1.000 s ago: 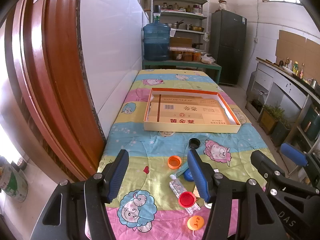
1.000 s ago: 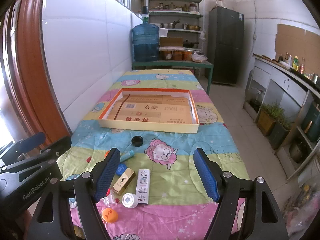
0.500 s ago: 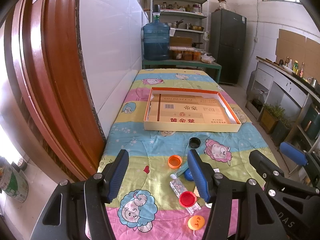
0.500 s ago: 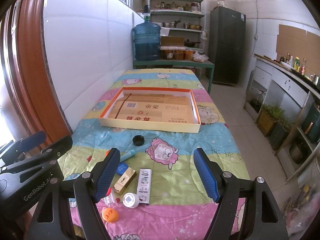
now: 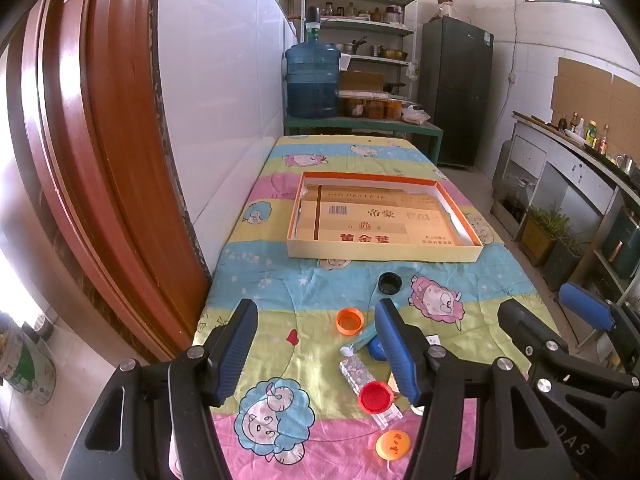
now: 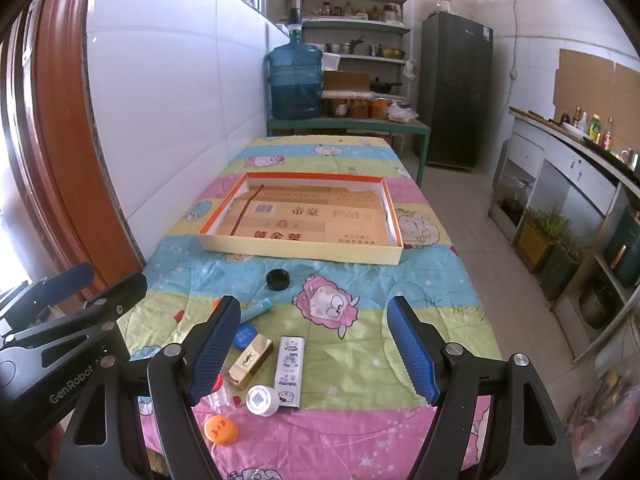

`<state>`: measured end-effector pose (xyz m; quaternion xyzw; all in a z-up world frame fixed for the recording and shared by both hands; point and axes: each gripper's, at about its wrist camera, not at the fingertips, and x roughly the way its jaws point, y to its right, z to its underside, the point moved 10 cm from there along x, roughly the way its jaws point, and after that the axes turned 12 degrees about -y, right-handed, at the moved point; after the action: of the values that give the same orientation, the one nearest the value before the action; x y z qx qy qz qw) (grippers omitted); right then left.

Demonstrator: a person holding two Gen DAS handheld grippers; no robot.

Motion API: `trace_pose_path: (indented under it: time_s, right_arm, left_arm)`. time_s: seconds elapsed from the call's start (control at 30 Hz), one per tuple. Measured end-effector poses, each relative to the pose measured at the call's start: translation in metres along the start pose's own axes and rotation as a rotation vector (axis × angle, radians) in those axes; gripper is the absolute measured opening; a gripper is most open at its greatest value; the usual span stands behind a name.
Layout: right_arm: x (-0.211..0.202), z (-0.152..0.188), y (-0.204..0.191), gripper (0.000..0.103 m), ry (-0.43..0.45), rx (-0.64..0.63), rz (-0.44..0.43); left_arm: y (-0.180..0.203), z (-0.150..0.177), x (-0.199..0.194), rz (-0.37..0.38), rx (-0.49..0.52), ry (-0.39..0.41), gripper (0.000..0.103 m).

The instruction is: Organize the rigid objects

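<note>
A shallow cardboard tray [image 5: 384, 251] [image 6: 300, 250] with an orange rim lies mid-table on the cartoon cloth. Small items lie near the front edge: a black cap [image 5: 389, 282] [image 6: 278, 279], an orange cap [image 5: 349, 320], a red cap [image 5: 375, 396], an orange lid [image 5: 393, 444] [image 6: 221, 430], a teal tube [image 6: 256, 309], a gold box [image 6: 251, 359], a white flat box [image 6: 290, 364] and a white jar [image 6: 261, 399]. My left gripper [image 5: 316, 346] and right gripper [image 6: 314, 350] are both open and empty, held above these items.
A white tiled wall runs along the table's left side, with a red-brown door frame [image 5: 100, 160] nearer me. A blue water jug [image 5: 312, 80] and shelves stand beyond the far end. A fridge [image 6: 456, 88] and a counter [image 6: 580, 168] line the right aisle.
Both views have shifted only slightly; the right gripper has drifted a little forward. Nothing on the table has moved and both grippers stay open.
</note>
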<state>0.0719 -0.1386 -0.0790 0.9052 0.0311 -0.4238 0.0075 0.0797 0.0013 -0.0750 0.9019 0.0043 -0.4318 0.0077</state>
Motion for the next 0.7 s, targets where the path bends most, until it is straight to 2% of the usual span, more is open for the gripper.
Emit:
trace_pose_path:
  time_s: [0.7]
  right_arm:
    - [0.006,0.0056,-0.0001,0.077,-0.006,0.002,-0.002]
  left_arm:
    - [-0.0009,0.0026,0.0026,0.0,0.0,-0.007,0.061]
